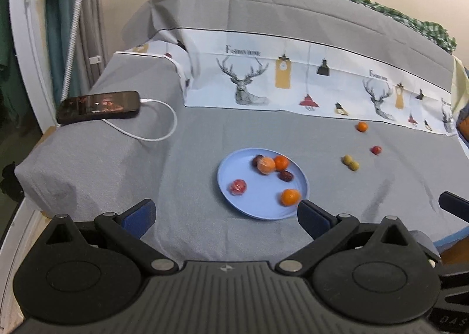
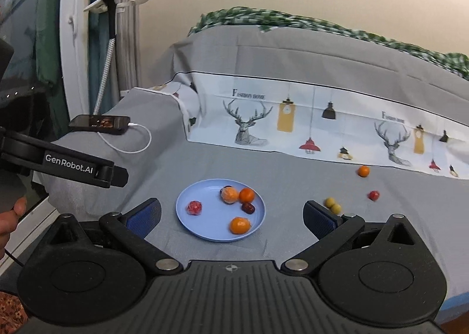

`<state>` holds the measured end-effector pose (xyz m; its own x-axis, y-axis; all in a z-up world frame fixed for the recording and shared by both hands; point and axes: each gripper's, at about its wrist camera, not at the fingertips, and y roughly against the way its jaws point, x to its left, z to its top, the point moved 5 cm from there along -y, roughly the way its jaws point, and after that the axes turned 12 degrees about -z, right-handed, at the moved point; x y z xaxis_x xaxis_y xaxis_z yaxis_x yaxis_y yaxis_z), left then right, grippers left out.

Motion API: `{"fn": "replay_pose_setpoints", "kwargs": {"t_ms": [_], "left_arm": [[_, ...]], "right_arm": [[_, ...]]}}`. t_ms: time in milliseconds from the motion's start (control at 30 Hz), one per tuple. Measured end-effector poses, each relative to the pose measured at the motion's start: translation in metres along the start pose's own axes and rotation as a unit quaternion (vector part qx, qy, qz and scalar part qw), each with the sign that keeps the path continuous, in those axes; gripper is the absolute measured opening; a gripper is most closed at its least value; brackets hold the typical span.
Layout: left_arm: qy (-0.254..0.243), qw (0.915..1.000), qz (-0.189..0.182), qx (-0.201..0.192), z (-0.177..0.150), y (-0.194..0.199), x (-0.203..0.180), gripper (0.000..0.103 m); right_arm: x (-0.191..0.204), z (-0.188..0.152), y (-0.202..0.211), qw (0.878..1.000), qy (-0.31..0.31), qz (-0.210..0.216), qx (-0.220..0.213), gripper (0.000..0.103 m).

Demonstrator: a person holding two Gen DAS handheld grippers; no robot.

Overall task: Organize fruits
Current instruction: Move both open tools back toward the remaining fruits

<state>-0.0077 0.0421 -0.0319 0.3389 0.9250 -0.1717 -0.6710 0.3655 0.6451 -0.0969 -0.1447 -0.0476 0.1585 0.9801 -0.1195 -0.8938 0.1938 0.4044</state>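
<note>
A light blue plate (image 1: 255,205) (image 2: 205,225) lies on the grey bedsheet and holds several fruits: oranges (image 1: 290,197) (image 2: 239,225), a red wrapped fruit (image 1: 237,187) (image 2: 194,207) and dark dates (image 1: 285,175). Loose on the sheet to the right lie a small orange (image 1: 362,126) (image 2: 363,171), a red fruit (image 1: 376,149) (image 2: 373,195) and two yellow-green fruits (image 1: 351,163) (image 2: 333,205). My left gripper (image 1: 225,214) is open and empty just short of the plate. My right gripper (image 2: 231,214) is open and empty, the plate between its fingers' line of sight.
A phone (image 1: 98,106) (image 2: 99,122) on a white cable rests on a raised fold at the left. A printed deer-pattern sheet (image 1: 293,82) rises behind the fruits. The left gripper's body (image 2: 64,165) shows at the left in the right wrist view. The bed edge is near.
</note>
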Motion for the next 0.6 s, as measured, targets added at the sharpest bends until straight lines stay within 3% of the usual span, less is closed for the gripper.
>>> {"fn": "replay_pose_setpoints", "kwargs": {"t_ms": [233, 433, 600], "left_arm": [[-0.017, 0.9998, -0.007, 0.000, 0.002, 0.000, -0.018, 0.103], [-0.079, 0.9961, -0.033, 0.021, 0.011, -0.031, -0.054, 0.103], [-0.152, 0.9820, -0.101, 0.048, 0.024, -0.084, -0.100, 0.103]], "right_arm": [[-0.016, -0.001, 0.012, 0.999, -0.019, -0.026, -0.016, 0.102], [-0.053, -0.003, -0.004, 0.997, -0.057, -0.061, -0.003, 0.102], [-0.107, -0.009, -0.030, 0.989, -0.095, -0.112, 0.017, 0.102]]}}
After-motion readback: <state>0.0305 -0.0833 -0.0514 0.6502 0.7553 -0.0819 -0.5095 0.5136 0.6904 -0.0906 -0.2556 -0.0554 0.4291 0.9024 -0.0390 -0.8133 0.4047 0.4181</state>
